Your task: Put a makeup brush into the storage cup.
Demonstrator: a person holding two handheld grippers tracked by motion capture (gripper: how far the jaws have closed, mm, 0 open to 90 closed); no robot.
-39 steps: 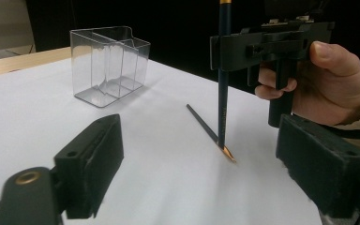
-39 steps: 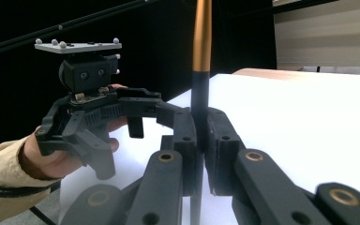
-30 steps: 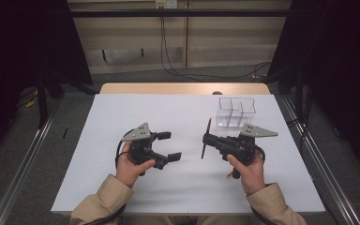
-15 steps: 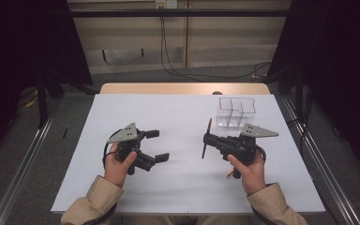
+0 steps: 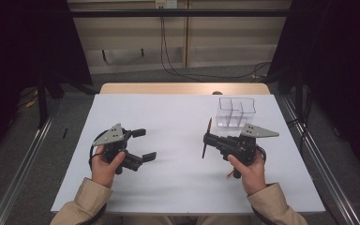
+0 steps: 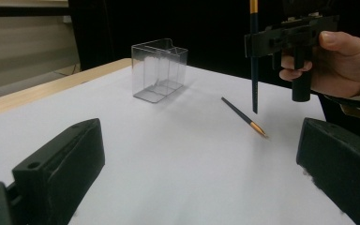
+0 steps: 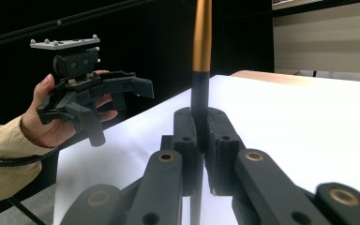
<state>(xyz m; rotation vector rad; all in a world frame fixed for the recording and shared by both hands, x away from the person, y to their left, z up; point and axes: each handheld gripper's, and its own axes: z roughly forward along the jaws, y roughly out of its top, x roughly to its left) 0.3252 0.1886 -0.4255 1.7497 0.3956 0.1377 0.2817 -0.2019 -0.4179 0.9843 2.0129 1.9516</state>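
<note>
White-covered table (image 5: pixel 178 187), on it a clear compartmented box (image 5: pixel 236 111) and a loose pencil (image 6: pixel 243 117).

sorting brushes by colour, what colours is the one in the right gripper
Black with an orange-gold end; the brush shows best in the right gripper view, clamped in the right gripper.

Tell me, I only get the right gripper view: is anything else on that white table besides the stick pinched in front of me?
Observer: Yes, a clear box with compartments stands toward the far right of the table.
Operator: Anything inside it?
Observer: It looks empty in the left gripper view.
Operator: Is mine the only stick?
Observer: No, a second stick lies flat on the table, apart from the box and close to the right hand.
</note>
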